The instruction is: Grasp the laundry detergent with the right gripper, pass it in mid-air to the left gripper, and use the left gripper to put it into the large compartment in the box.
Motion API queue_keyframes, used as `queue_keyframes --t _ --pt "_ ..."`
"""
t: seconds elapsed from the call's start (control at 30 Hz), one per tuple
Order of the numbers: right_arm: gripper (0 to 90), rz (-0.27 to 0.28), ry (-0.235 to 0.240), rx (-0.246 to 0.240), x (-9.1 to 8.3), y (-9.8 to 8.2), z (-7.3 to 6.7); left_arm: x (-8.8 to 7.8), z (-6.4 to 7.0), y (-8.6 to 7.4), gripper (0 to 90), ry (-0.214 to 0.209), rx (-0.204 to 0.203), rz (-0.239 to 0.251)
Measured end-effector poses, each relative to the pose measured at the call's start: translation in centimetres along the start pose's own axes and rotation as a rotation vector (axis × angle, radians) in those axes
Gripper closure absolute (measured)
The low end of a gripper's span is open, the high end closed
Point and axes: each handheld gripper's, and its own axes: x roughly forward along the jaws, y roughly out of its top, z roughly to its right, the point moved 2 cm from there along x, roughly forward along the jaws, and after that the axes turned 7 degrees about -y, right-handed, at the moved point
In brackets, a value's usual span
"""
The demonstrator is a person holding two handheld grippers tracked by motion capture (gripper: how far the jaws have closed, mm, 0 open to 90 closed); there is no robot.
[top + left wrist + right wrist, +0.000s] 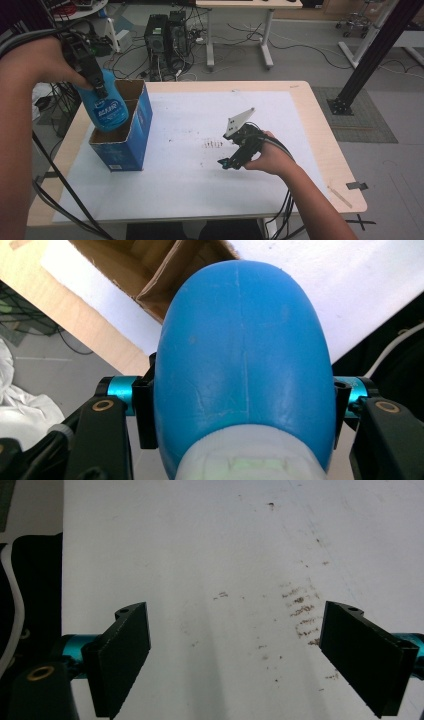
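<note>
The left gripper pinches the blue bottle bottom-down just above the open blue box, seemingly to lower it in, while the right gripper rests spread and empty on the worktop.

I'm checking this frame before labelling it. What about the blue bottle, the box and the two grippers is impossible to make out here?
- Blue bottle: label print too small in the high view; its lower end is hidden behind the box wall.
- Box: its inside is hidden by the bottle in the left gripper view; side print is too small.
- Left gripper: fingers partly hidden by the bottle.
- Right gripper: fingers cut off by the bottom edge in its view.
</note>
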Motion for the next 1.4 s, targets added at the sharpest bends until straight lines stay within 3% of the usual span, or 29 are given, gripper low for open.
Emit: queue_keyframes --t 0.17,0.37,0.53,0.57,0.67,0.83,1.4 --pt "12.2 -0.004 -0.002 0.003 0.1 0.0 -0.1 2.5 -0.7 0.2 38.5 -0.017 0.001 0.001" --pt "12.2 -0.008 -0.002 0.002 0.2 -0.1 0.0 5.8 -1.3 0.6 38.5 -0.054 0.045 -0.027" --pt "12.2 -0.012 0.0 0.003 0.5 0.0 -0.2 7.8 -1.5 1.0 38.5 -0.057 0.073 -0.039" --pt "12.2 -0.015 0.0 0.001 0.8 0.0 -0.3 9.3 -1.8 1.0 38.5 -0.053 0.103 -0.042" --pt "12.2 -0.02 0.004 -0.002 1.0 -0.1 -0.4 10.5 -2.1 1.0 38.5 -0.062 0.105 -0.042" --pt "12.2 -0.022 0.005 0.003 1.1 -0.1 -0.4 12.0 -2.3 0.9 38.5 -0.067 0.154 -0.045" --pt "12.2 -0.032 0.014 0.007 1.9 -0.1 -0.4 15.4 -2.4 1.2 38.4 -0.075 0.174 -0.046"
